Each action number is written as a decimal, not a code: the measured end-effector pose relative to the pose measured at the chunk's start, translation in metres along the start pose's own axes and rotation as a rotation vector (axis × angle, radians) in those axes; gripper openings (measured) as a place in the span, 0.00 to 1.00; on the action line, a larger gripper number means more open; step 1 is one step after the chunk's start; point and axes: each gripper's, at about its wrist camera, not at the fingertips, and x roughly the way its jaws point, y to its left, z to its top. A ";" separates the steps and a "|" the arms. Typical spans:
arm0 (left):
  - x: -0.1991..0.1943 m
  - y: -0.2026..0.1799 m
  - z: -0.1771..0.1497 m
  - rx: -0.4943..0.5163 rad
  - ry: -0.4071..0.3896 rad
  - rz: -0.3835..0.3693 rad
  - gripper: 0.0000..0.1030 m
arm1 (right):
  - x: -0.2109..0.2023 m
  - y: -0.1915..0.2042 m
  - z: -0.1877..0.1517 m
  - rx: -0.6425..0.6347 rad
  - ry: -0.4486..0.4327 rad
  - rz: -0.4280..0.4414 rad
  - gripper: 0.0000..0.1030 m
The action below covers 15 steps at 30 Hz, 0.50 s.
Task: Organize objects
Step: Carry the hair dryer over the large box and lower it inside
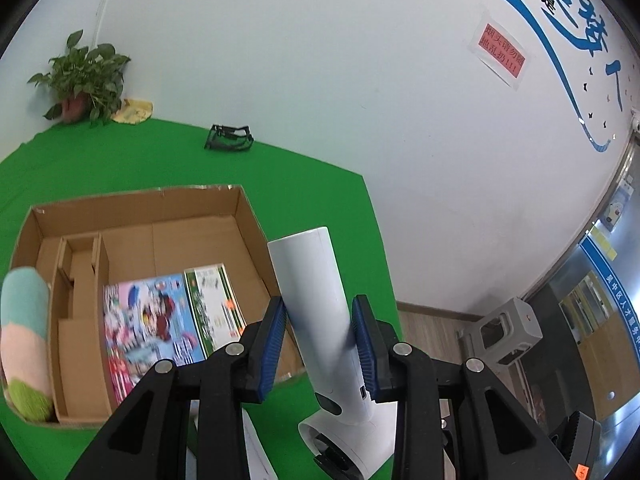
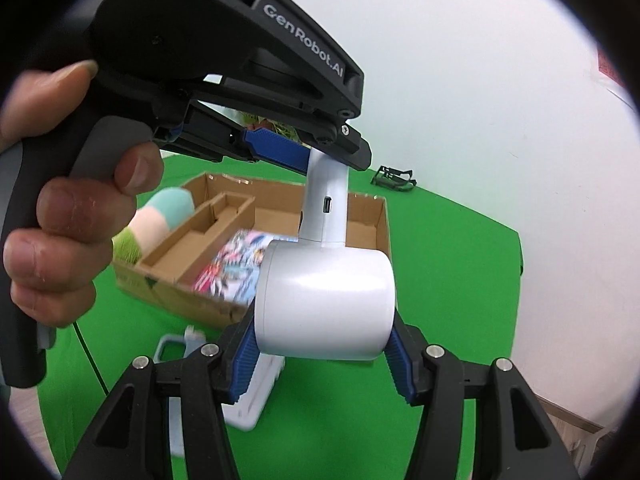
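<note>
A white hair dryer (image 1: 320, 304) is held in the air by both grippers. My left gripper (image 1: 321, 320) is shut on its handle, blue pads on both sides. My right gripper (image 2: 322, 354) is shut on its round barrel (image 2: 326, 300). The handle (image 2: 325, 204) rises from the barrel into the left gripper's pads (image 2: 276, 150), held by a hand. The open cardboard box (image 1: 244, 216) lies behind and left, with picture books (image 1: 152, 320) and a pastel plush toy (image 1: 24, 336) inside.
The green table cloth (image 1: 312, 200) ends near a white wall. A potted plant (image 1: 86, 76) and a black folded item (image 1: 229, 138) sit at the back. A white flat object (image 2: 256, 392) lies on the cloth below the dryer. The box (image 2: 372, 220) has narrow dividers.
</note>
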 end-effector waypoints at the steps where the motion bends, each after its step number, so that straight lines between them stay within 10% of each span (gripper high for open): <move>1: 0.001 0.001 0.006 -0.001 -0.003 0.003 0.30 | 0.002 -0.002 0.005 0.004 0.003 0.005 0.53; 15: 0.104 0.063 0.059 -0.086 0.110 -0.017 0.30 | 0.072 -0.040 0.038 0.010 0.208 0.040 0.53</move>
